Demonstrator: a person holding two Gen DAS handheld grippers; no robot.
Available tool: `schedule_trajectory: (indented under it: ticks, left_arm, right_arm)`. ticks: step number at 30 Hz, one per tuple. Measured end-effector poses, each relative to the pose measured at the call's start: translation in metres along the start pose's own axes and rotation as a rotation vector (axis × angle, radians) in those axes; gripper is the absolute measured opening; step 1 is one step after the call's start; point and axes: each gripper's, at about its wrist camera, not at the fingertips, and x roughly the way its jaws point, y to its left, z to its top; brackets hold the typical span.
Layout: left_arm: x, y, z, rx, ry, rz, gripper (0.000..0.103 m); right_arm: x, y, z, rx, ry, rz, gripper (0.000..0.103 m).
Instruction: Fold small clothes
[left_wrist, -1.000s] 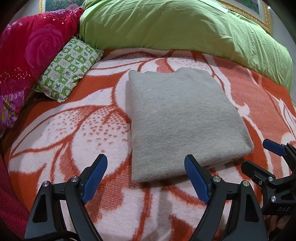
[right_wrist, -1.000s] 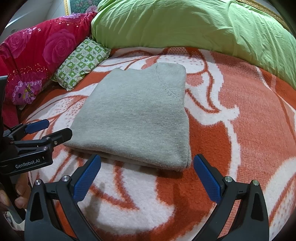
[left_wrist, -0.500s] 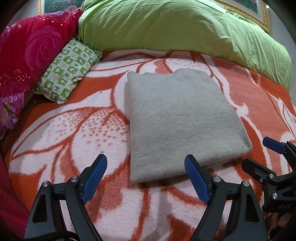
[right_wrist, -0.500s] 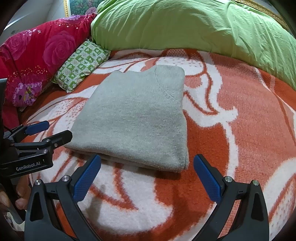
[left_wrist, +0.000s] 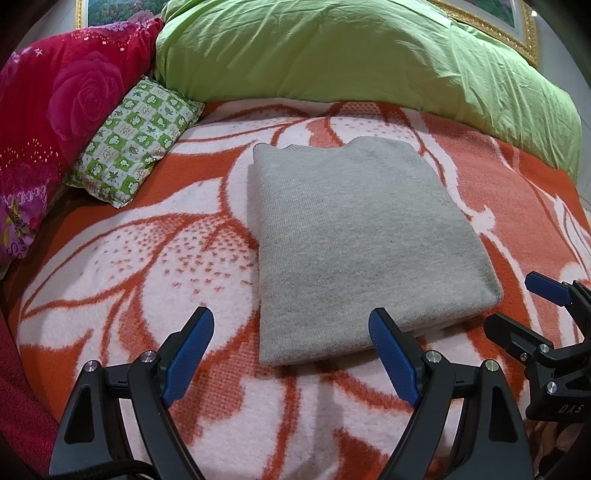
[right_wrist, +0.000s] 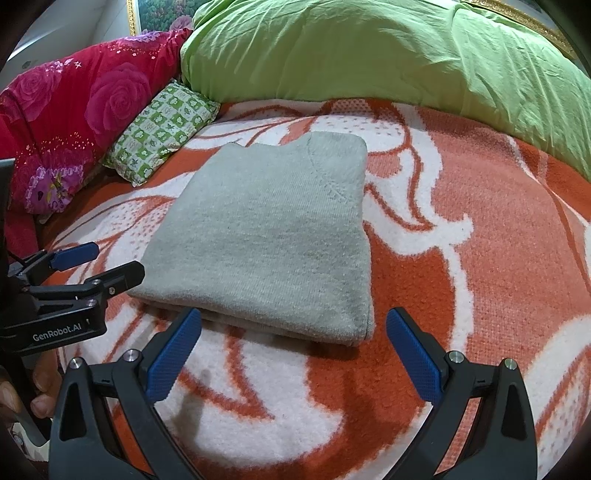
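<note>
A grey sweater lies folded into a neat, thick rectangle in the middle of the bed, on an orange-and-white flowered blanket. The left claw hovers over the blanket at the sweater's near edge, its blue pads spread wide and holding nothing. The right claw is beside it, likewise wide apart and empty. Behind the sweater sit a green duvet, a small green checked pillow and a red rose-patterned quilt.
</note>
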Motion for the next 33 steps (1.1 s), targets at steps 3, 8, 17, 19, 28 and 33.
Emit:
schedule_trajectory:
  ticks: [3,8,17,19,28,33]
  left_arm:
    - [0.0003,0.0001,0.0001,0.000,0.001,0.000,0.086]
    - [0.0003,-0.0003,0.0006,-0.001,0.003,-0.002,0.086]
    - [0.0030,-0.0011,0.0051,0.001,0.006,-0.009,0.087]
    - [0.0042,-0.0006,0.0060,0.001,0.011,-0.010,0.087]
    - [0.0055,0.0010,0.0077,0.007,0.005,-0.014,0.087]
    - [0.0042,0.0009,0.0084,0.013,-0.007,-0.016,0.087]
  right_arm:
    - [-0.0002,0.0003,0.0002,0.000,0.001,-0.002,0.100]
    - [-0.0001,0.0011,0.0022,0.000,0.001,-0.001,0.100]
    - [0.0010,0.0015,0.0043,0.009,0.001,-0.008,0.100]
    - [0.0010,0.0008,0.0041,0.009,0.000,-0.011,0.100]
    - [0.0006,-0.0019,0.0042,0.015,-0.001,-0.010,0.100]
    - [-0.0006,-0.0011,0.0052,0.017,-0.001,-0.002,0.100]
